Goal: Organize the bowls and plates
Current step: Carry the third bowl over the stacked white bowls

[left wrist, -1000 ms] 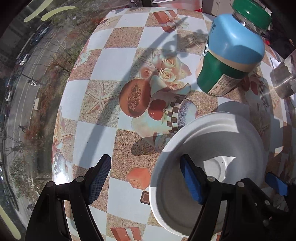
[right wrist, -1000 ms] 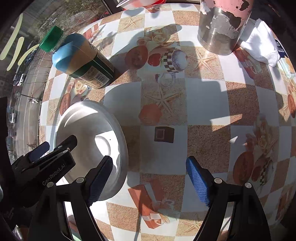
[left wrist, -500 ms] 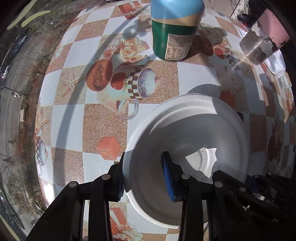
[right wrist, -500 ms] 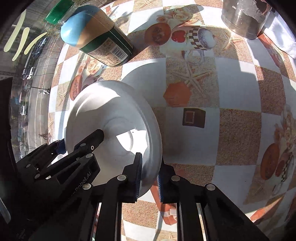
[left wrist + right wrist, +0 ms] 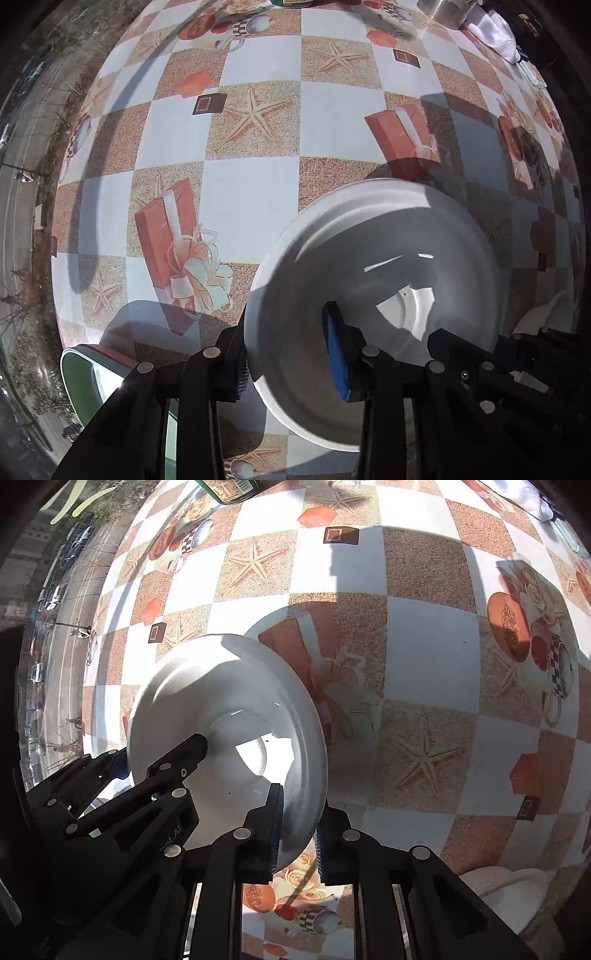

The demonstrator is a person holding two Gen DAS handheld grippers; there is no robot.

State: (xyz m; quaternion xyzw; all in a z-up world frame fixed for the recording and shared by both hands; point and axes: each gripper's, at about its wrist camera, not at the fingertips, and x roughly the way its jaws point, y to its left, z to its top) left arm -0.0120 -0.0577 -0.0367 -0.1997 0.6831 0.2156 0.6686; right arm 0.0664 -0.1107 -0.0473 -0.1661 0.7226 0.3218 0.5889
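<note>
Left wrist view: white bowl (image 5: 388, 258) pinched by left gripper (image 5: 291, 354) and right gripper (image 5: 299, 823), jaws closed on opposite rims above desk (image 5: 255, 192). Risk: uneven pull tilting, slipping bowl.

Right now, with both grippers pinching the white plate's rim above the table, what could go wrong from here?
1. The white plate is held only at its rim by the left hand-held gripper and the right hand-held gripper; uneven pulling could twist it loose.
2. It hangs tilted over the table, so a slip would probably drop it.
3. A green-rimmed dish sits low beside the left hand-held gripper and could be bumped.
</note>
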